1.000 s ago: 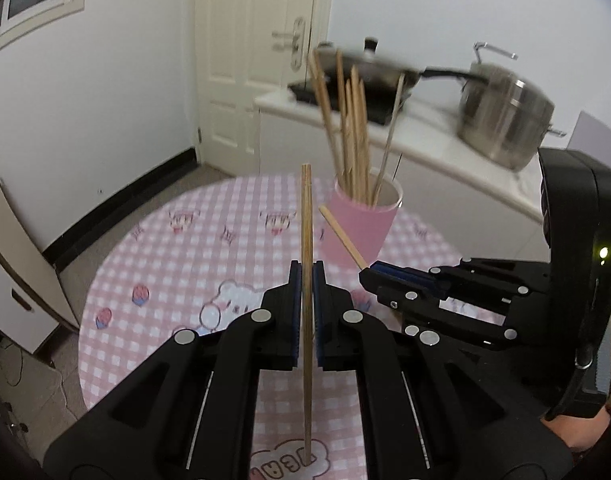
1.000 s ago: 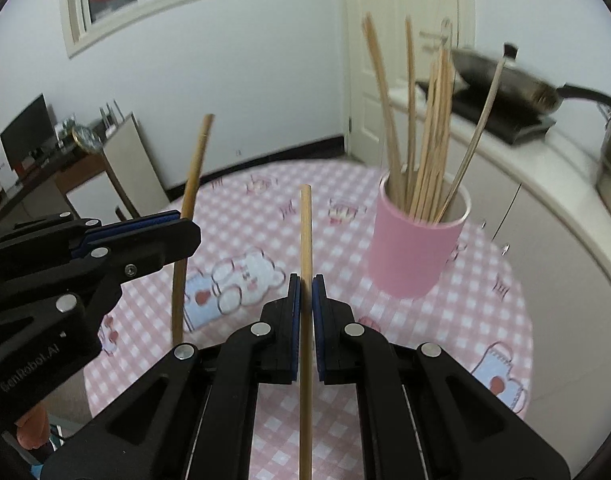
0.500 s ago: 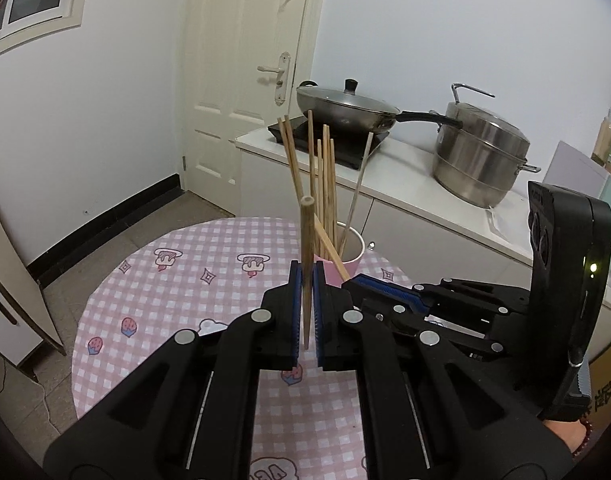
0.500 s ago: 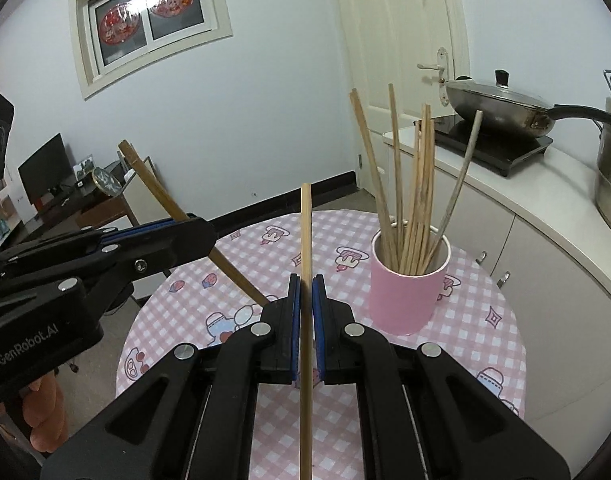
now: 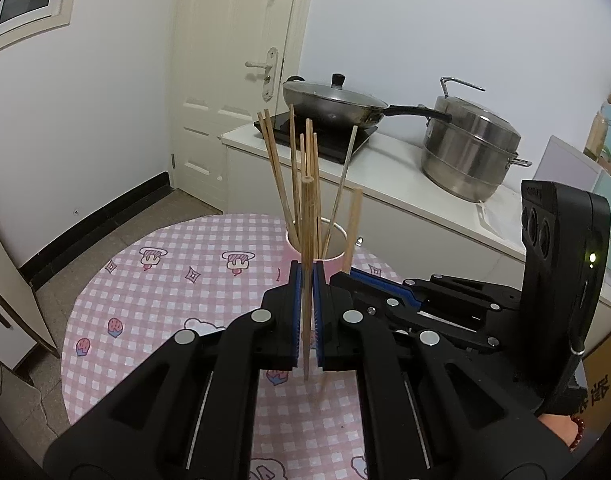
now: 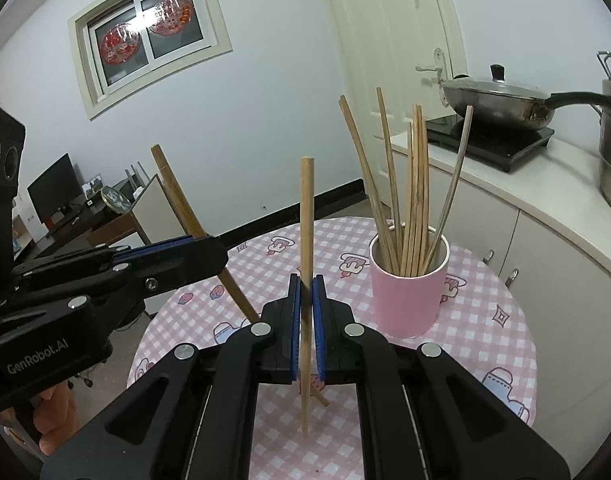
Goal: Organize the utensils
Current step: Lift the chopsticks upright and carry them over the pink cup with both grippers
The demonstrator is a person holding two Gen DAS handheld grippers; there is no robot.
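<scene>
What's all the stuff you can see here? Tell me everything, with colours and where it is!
pink cup: one, pink, on the table, right of the held chopsticks
chopsticks in the cup: several, light wood, standing upright and fanned out
held chopsticks: two, light wood, one in the left hand-held gripper, one in the right
table: one, round, pink checked cloth with cartoon prints
wok with lid: one, grey, on the black cooktop
steel pot: one, silver, on the white counter
door: one, white, behind the table
window: one, red decorations, on the wall
left hand-held gripper: black, blue pads, shut
right hand-held gripper: black, blue pads, shut
</scene>
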